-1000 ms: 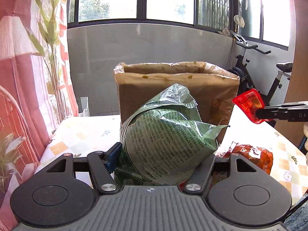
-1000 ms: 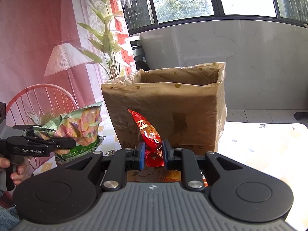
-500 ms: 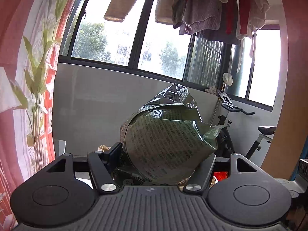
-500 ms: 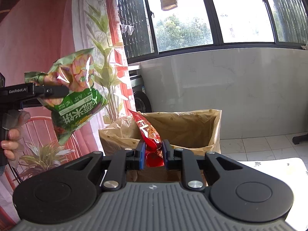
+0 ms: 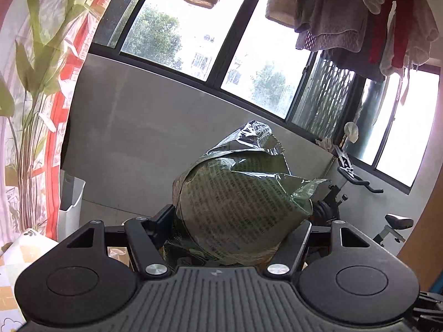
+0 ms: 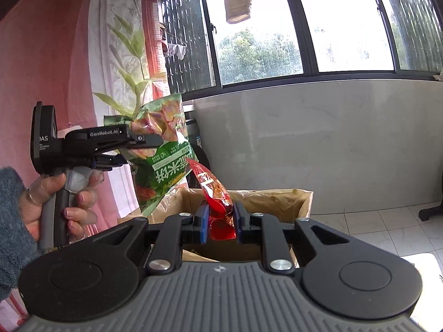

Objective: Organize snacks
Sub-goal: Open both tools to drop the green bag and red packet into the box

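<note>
— Snack bags, where are they?
— Green bag (image 5: 238,207) clamped in the left gripper (image 5: 235,229), red packet (image 6: 218,207) pinched in the right gripper's (image 6: 220,224) fingers, both above the paper box (image 6: 277,202).

The left gripper (image 6: 155,149) clamps wide, raised in a bare hand (image 6: 55,202); the right gripper (image 6: 220,222) is pinched nearly closed.

Puffy green snack bag (image 6: 163,163), tilted, held aloft above left edge of open brown paper-lined box (image 6: 277,202); small red packet (image 6: 216,193) upright over its opening.
</note>
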The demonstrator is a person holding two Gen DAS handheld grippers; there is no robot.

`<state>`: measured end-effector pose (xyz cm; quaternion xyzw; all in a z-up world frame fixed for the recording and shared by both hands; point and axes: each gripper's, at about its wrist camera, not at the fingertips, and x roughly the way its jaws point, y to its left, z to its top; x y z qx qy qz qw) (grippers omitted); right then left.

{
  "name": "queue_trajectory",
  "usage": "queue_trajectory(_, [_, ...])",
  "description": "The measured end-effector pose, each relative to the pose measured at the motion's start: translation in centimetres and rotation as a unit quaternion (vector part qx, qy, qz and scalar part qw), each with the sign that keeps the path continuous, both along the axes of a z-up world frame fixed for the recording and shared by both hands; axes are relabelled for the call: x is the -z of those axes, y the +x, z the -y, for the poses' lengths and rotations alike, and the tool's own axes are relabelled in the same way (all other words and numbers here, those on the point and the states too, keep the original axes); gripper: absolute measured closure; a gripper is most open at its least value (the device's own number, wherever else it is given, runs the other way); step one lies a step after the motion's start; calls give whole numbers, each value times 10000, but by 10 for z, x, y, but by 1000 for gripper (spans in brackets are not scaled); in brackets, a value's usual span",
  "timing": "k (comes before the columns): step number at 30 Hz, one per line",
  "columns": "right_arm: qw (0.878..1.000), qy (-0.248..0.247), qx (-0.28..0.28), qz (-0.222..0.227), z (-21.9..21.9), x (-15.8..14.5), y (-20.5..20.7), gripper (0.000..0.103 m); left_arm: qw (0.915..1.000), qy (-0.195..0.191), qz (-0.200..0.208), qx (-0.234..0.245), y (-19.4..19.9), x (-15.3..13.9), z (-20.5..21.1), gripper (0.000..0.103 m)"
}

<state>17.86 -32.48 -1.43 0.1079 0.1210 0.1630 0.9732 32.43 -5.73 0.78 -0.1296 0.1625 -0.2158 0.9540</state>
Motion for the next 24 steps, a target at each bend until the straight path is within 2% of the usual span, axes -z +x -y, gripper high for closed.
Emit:
queue_trajectory(6, [9989, 191, 114, -409, 7, 12, 54, 84, 9975, 486, -470, -193, 19, 35, -3, 32])
queue_trajectory(10, [9975, 250, 178, -629, 4, 19, 80, 83, 9943, 666, -817, -175, 29, 48, -10, 29])
queue_trajectory(12, [9967, 251, 181, -745, 3, 24, 86, 83, 9949, 570, -806, -204, 27, 48, -17, 24])
queue_trajectory(14, [9960, 244, 198, -842, 0, 26, 92, 79, 9956, 432, -798, -244, 27, 44, -25, 15])
queue_trajectory(19, [9941, 275, 208, -1024, -3, 30, 101, 74, 9967, 434, -634, -274, 19, 32, -31, 15])
queue_trajectory(24, [9946, 292, 114, -986, -3, 28, 85, 74, 9958, 763, -473, -184, 1, 20, -26, 15])
